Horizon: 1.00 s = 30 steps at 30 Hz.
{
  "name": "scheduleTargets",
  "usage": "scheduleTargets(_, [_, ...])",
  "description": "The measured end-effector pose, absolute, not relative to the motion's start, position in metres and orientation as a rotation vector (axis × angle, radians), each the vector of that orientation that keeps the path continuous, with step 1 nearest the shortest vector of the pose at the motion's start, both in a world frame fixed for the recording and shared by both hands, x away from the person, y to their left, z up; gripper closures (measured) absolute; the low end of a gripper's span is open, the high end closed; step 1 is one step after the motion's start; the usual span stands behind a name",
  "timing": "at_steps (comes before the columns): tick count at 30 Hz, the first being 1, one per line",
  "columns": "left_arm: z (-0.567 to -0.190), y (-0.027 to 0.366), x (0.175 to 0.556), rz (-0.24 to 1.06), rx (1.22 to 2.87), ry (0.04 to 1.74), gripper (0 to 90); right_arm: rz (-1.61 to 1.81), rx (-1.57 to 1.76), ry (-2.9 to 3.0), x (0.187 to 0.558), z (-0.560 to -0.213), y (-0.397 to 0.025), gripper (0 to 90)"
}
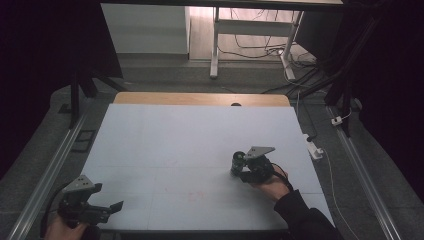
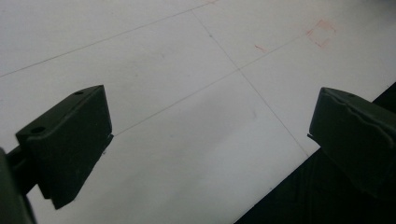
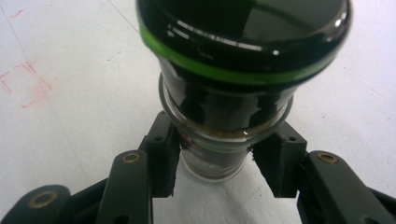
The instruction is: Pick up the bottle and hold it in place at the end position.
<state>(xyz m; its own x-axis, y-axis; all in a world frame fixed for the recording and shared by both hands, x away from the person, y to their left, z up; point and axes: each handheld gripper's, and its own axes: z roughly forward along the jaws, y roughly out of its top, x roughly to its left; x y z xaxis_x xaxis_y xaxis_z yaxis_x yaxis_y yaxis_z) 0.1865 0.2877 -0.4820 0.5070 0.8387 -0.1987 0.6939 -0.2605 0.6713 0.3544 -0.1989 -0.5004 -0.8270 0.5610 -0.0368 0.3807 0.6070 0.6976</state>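
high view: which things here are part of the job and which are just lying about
In the job:
- glass jar with a dark, green-ringed lid, standing on the white table
- right gripper, jaws on either side of the jar

Lying about:
- left gripper, open over bare table
- red marks
- cables on the floor

A white table (image 1: 190, 145) stands on grey floor (image 1: 165, 77), with dark curtains (image 1: 45, 60) at both sides.

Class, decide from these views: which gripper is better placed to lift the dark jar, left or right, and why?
Right. The right gripper has its jaws on either side of the jar; the left gripper hangs open at the table's near-left edge.
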Motion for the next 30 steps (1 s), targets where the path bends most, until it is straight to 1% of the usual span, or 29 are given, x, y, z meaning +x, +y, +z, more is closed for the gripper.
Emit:
scheduleTargets(16, [-0.482, 0.288, 0.187, 0.253, 2.021, 1.253, 0.7, 1.051, 0.79, 2.553, 0.354, -0.49, -0.198, 53.0])
scheduleTargets(30, [-0.482, 0.288, 0.187, 0.249, 2.02, 1.256, 0.7, 1.143, 0.859, 2.511, 0.361, -0.472, -0.188, 52.9])
